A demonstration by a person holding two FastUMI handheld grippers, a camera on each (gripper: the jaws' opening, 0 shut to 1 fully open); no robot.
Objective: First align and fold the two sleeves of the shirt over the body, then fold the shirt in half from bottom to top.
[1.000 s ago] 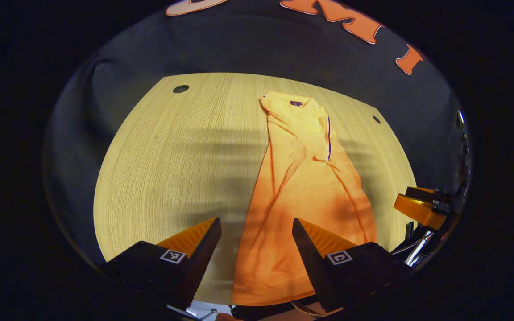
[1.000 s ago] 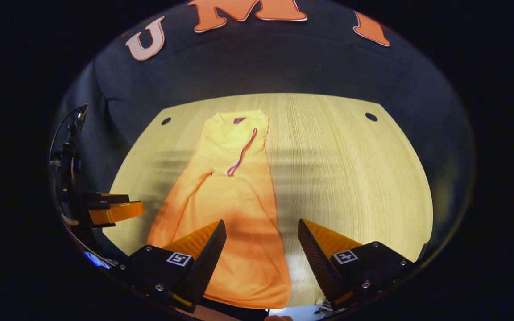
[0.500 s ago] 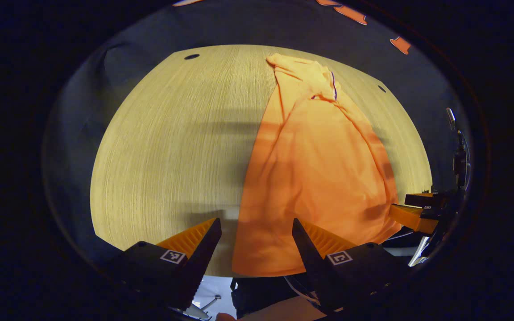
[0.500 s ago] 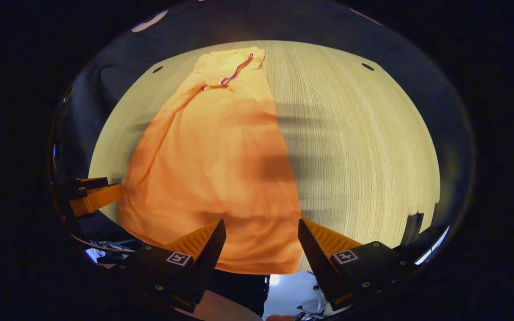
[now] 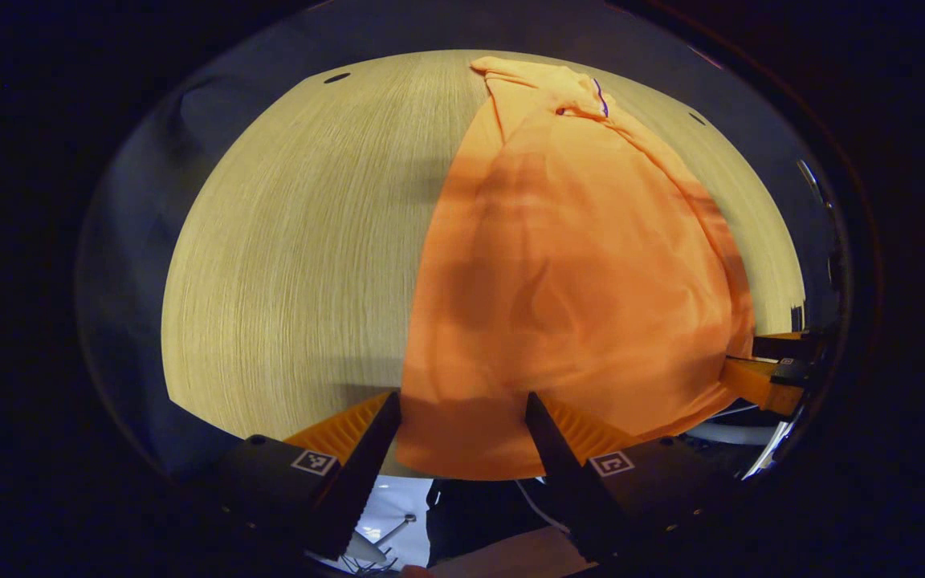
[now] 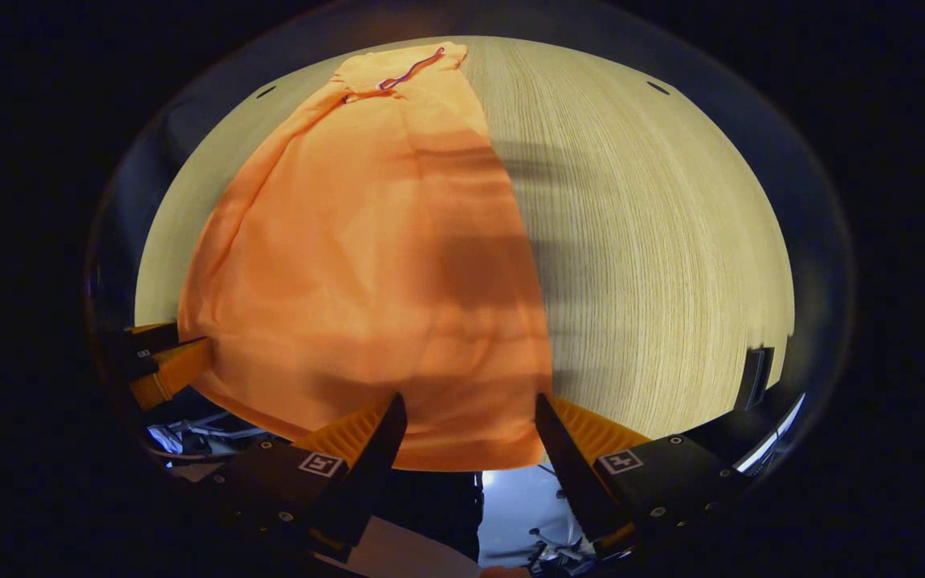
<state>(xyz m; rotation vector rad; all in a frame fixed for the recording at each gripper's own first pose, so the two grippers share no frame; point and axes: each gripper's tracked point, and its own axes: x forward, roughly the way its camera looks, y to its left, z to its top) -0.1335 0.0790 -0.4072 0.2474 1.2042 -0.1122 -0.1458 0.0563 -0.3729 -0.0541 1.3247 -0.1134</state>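
The orange shirt [image 5: 567,265] is laid lengthwise on the wooden surface [image 5: 294,241], collar at the far end, hem at the near edge, where it just overhangs. Sleeves appear already folded in over the body, so the bottom-to-top fold is judged to be the step in hand.

Left gripper [image 5: 462,409] is seen at the near edge w/ jaws wide open, nothing held; the shirt's left hem corner lies in the gap between them. Right gripper [image 6: 466,409] is likewise wide open and empty, w/ the right hem corner between its jaws. Whether fabric is actually touched by any finger can't be told.

In the left gripper view the other gripper is seen at the far right, beside the opposite hem corner.

Key relation: the shirt's long axis runs straight away from both grippers, approx. in line w/ their fingers. Each corner is matched to its own gripper, neither nearer than the other. Hem would need to be pinched at both corners and carried fwd toward the collar [image 6: 398,68], kept level to avoid skew.
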